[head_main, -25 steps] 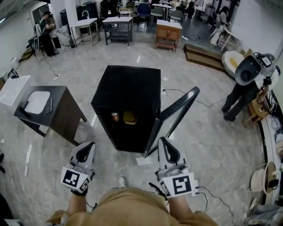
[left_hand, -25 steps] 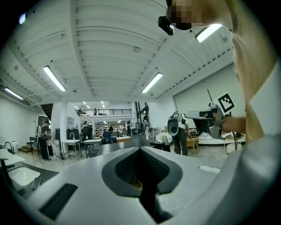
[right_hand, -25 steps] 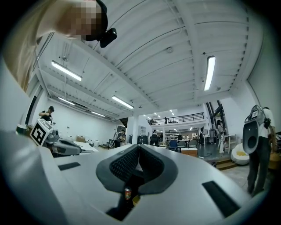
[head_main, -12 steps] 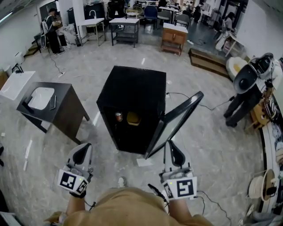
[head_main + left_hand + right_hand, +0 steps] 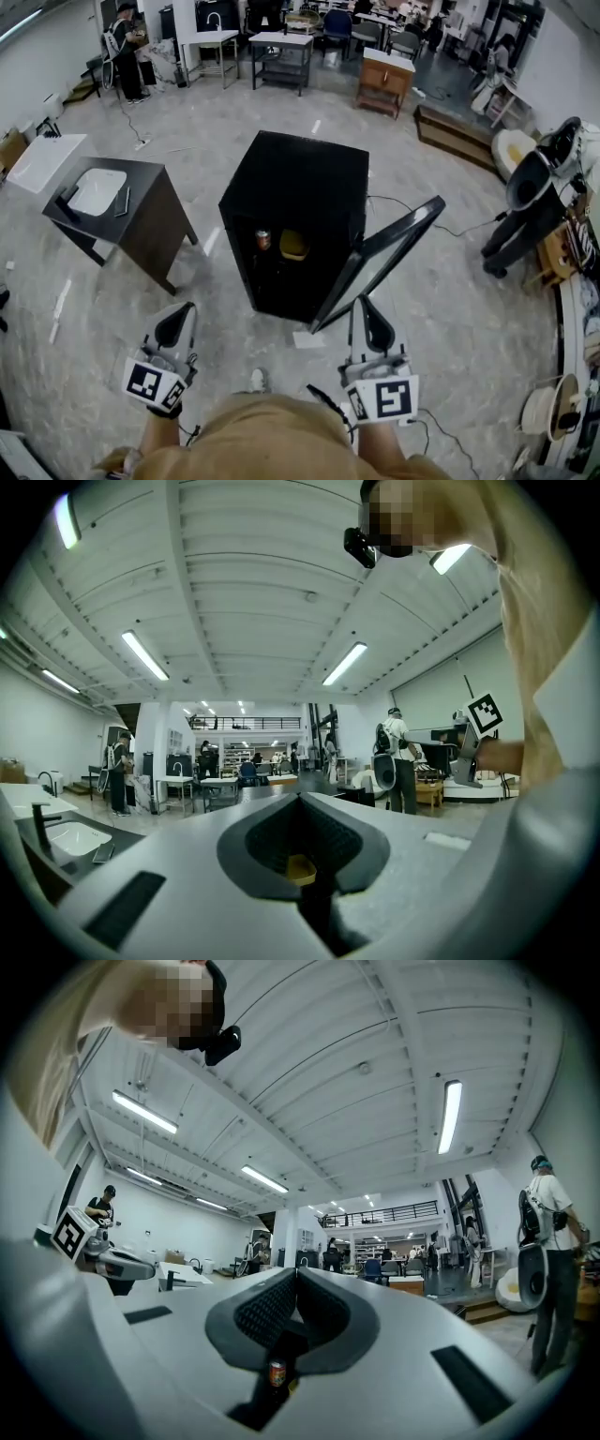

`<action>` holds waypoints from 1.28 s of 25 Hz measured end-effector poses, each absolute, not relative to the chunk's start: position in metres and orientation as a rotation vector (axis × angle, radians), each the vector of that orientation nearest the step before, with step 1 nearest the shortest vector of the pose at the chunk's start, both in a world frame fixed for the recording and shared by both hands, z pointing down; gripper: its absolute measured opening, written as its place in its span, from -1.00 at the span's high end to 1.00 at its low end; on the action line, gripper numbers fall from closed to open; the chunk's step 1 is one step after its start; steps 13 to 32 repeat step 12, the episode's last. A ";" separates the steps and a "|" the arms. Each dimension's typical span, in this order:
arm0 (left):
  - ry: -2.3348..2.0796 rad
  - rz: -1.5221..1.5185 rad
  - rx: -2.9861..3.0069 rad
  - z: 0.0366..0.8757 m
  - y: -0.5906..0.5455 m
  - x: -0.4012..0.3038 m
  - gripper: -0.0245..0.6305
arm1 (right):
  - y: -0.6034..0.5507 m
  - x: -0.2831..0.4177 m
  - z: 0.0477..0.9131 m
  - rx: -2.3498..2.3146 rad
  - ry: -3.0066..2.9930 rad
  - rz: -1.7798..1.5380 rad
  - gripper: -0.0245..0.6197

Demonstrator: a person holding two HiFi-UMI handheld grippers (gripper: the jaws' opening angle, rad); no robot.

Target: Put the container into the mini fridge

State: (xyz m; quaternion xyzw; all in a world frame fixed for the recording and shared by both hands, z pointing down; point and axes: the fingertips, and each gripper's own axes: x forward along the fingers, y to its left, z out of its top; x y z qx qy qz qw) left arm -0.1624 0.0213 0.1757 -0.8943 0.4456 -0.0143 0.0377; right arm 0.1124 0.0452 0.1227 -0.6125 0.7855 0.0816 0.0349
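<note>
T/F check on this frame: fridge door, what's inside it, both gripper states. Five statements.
1. The mini fridge has its door open. True.
2. A yellow container sits inside the fridge, beside a can. True.
3. The left gripper holds the container. False: its jaws are together on nothing, away from the fridge.
4. The right gripper has its jaws wide apart. False: they are together and empty.
5. The fridge lies tipped on its side. False: it stands upright on the floor.

matt black mini fridge (image 5: 300, 178), glossy stone floor (image 5: 459, 309)
</note>
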 end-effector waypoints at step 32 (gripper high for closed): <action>1.404 -0.044 -2.726 0.172 0.050 -0.172 0.92 | 0.068 0.107 0.127 -1.856 2.436 0.220 0.91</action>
